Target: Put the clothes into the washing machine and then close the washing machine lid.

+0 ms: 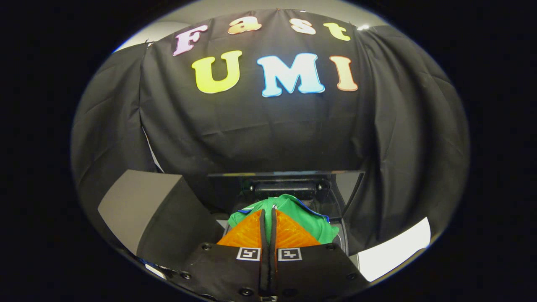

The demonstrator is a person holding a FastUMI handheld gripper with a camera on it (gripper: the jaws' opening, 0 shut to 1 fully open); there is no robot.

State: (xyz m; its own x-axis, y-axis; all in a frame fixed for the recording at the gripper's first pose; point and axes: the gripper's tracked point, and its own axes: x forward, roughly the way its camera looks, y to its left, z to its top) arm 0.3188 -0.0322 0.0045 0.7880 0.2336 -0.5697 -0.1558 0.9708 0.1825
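Note:
My gripper (268, 212) is shut on a green garment (308, 218) with a blue trim, pinching a fold of it between the two fingers. The cloth bunches up just ahead of the fingers and hangs over the open top of the washing machine (342, 237). Behind the garment the machine's raised lid (293, 184) stands upright, dark and glossy, with its hinge block showing. The drum beneath the cloth is hidden.
A grey box-shaped block (147, 205) stands close to the left of the machine. A pale strip of surface (398, 247) shows to the right. The black cloth wall hangs close behind the lid.

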